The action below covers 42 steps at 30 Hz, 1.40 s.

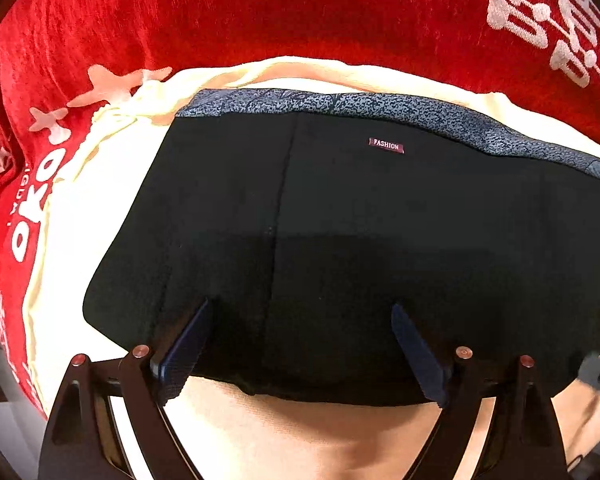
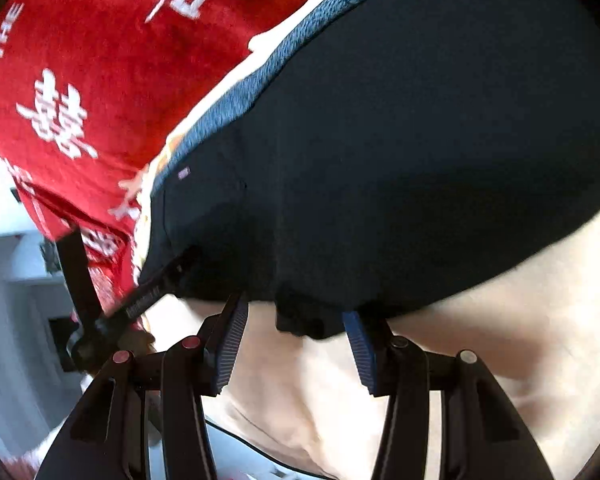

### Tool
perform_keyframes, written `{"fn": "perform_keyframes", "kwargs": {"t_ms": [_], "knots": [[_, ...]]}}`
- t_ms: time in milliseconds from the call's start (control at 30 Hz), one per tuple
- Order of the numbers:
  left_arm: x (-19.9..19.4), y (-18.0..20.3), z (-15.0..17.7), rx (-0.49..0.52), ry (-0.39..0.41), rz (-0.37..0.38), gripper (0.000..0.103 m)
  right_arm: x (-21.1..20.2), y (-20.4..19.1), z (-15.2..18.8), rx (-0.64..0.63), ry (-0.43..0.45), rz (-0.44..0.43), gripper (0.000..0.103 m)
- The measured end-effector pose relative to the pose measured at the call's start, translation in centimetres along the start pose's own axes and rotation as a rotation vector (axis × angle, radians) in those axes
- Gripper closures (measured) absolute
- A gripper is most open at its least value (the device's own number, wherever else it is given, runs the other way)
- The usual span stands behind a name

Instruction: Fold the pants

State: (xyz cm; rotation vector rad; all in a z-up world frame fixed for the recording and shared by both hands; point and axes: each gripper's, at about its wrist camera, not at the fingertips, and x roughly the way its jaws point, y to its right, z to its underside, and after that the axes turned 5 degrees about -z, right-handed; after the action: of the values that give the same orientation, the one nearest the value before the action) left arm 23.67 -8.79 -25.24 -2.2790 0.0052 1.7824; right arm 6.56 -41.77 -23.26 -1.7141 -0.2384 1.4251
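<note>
The folded black pants (image 1: 340,240) lie on a cream cloth (image 1: 80,220); left gripper (image 1: 300,344) and right gripper (image 2: 296,344) jaws both stand apart, holding nothing.

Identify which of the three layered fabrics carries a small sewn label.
The black folded pants on top; a small FASHION label sits under their waistband. Neither the cream cloth nor the red printed cloth shows one.

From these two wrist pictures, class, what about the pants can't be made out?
- Pants: legs not visible; the left view's right edge cuts the cloth off.
- Label: unreadable in the right view, too small and blurred.
- Hem under the right gripper: whether it is pinched is unclear.
- Cream cloth: what lies beneath is hidden.
</note>
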Motion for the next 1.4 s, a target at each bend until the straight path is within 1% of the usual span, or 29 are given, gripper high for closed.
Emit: {"fn": "perform_keyframes", "kwargs": {"t_ms": [33,67,100,167,233,267,367,433,467,500,533,567,633,667,700,767,800,867,933,967,1000,1033,1067,1100,1133,1233,1267,1333,1400], "knots": [[0.0,-0.1,0.0,0.005,0.000,0.001,0.012,0.1,0.0,-0.4,0.016,0.013,-0.014,0.068],[0.0,-0.3,0.0,0.011,0.000,0.001,0.012,0.3,-0.1,-1.0,0.035,0.017,-0.011,0.093],[-0.1,-0.5,0.1,0.015,-0.001,0.001,0.012,0.1,-0.2,-1.4,0.040,0.026,-0.002,0.095],[-0.2,-1.1,0.2,0.024,0.001,0.005,0.012,-0.8,-1.1,-1.6,0.010,0.042,-0.003,0.095],[-0.4,-1.6,0.6,0.041,0.012,-0.003,0.012,-1.7,-2.3,-0.8,-0.061,0.057,0.038,0.095],[-0.9,-1.3,1.0,0.049,0.014,-0.002,0.012,-1.9,-2.3,-0.5,-0.064,0.058,0.048,0.095],[-1.0,-1.1,1.9,0.093,0.029,-0.021,0.012,-1.1,-0.6,1.1,-0.025,0.031,0.112,0.096],[-1.2,-0.7,2.4,0.117,0.041,-0.049,0.012,-0.3,0.7,1.7,0.012,0.013,0.120,0.096],[-1.4,-0.6,2.6,0.118,0.041,-0.057,0.012,-0.3,1.2,1.9,0.030,0.006,0.106,0.095],[-1.6,-0.5,2.7,0.116,0.040,-0.061,0.012,-0.4,1.4,2.0,0.036,-0.004,0.096,0.092],[-1.9,-0.4,2.9,0.113,0.037,-0.066,0.012,-0.9,1.5,2.1,0.034,-0.024,0.103,0.089],[-2.3,-0.3,3.0,0.110,0.032,-0.065,0.012,-1.2,1.4,2.0,0.025,-0.044,0.125,0.084],[-3.5,0.2,3.3,0.092,0.032,-0.044,0.012,-2.6,1.1,2.1,-0.010,-0.074,0.153,0.083],[-4.3,0.5,3.4,0.081,0.040,-0.026,0.012,-3.9,0.9,2.0,-0.044,-0.060,0.165,0.083],[-5.0,1.1,3.4,0.077,0.049,-0.004,0.012,-5.9,0.5,1.5,-0.101,-0.020,0.203,0.083],[-6.3,3.1,3.5,0.097,0.071,0.056,0.012,-8.3,-0.4,0.2,-0.173,0.047,0.287,0.083],[-6.7,4.4,3.4,0.112,0.079,0.081,0.012,-9.2,-0.4,-0.6,-0.193,0.069,0.311,0.083],[-7.0,7.4,3.3,0.131,0.082,0.135,0.012,-10.2,-0.1,-2.9,-0.221,0.090,0.357,0.083],[-6.7,10.3,3.1,0.142,0.069,0.168,0.012,-10.0,0.6,-4.8,-0.242,0.084,0.406,0.083],[-6.3,11.6,3.2,0.149,0.064,0.175,0.012,-9.7,0.9,-5.3,-0.242,0.079,0.423,0.084],[-5.7,12.8,3.4,0.166,0.060,0.159,0.012,-9.4,1.7,-5.9,-0.237,0.070,0.443,0.084],[-4.8,13.6,3.8,0.191,0.048,0.121,0.012,-9.1,2.5,-6.3,-0.235,0.058,0.467,0.088],[-4.1,14.1,4.2,0.207,0.032,0.087,0.012,-9.1,3.6,-6.5,-0.241,0.051,0.491,0.100],[-3.3,13.8,4.7,0.199,0.032,0.087,0.011,-9.4,4.2,-6.7,-0.244,0.055,0.477,0.103],[-3.3,13.3,4.7,0.178,0.043,0.112,0.011,-9.9,4.8,-6.8,-0.234,0.062,0.453,0.103],[-4.0,11.7,3.8,0.179,0.006,0.088,0.011,-11.3,5.5,-7.2,-0.129,0.090,0.453,0.103],[-4.5,11.2,3.3,0.172,0.012,0.083,0.011,-11.7,4.9,-7.5,-0.111,0.098,0.450,0.096],[-6.2,9.5,1.5,0.142,0.066,0.091,0.011,-11.6,3.2,-8.0,-0.146,0.100,0.416,0.095],[-6.9,8.5,-0.5,0.120,0.101,0.073,0.011,-10.2,0.4,-9.2,-0.237,0.077,0.382,0.095]]}}
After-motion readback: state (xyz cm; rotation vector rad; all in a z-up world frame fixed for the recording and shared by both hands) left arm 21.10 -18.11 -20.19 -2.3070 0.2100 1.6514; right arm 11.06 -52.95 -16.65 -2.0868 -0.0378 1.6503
